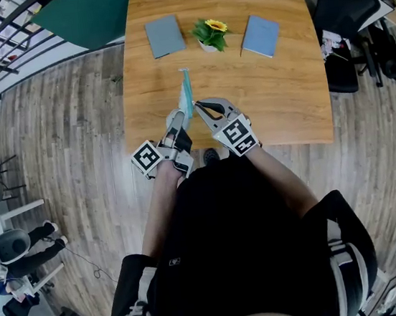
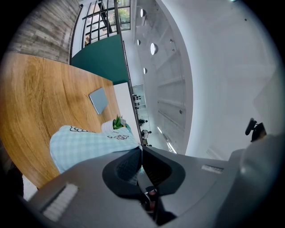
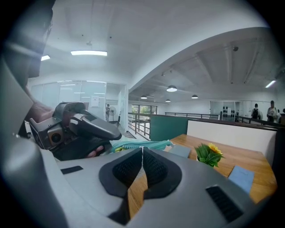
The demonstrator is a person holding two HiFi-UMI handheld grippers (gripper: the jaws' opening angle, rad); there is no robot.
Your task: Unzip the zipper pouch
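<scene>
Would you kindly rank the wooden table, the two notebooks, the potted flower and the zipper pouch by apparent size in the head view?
1. wooden table
2. grey notebook and blue notebook, about alike, so not ranked against each other
3. potted flower
4. zipper pouch, seen edge-on as a thin strip

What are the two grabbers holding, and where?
The left gripper pinches the checked pouch by its near end. The right gripper is shut at its top edge; a grip there can't be told.

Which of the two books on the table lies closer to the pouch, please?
The greyer book left of the flower pot; the bluer book lies farther right.
</scene>
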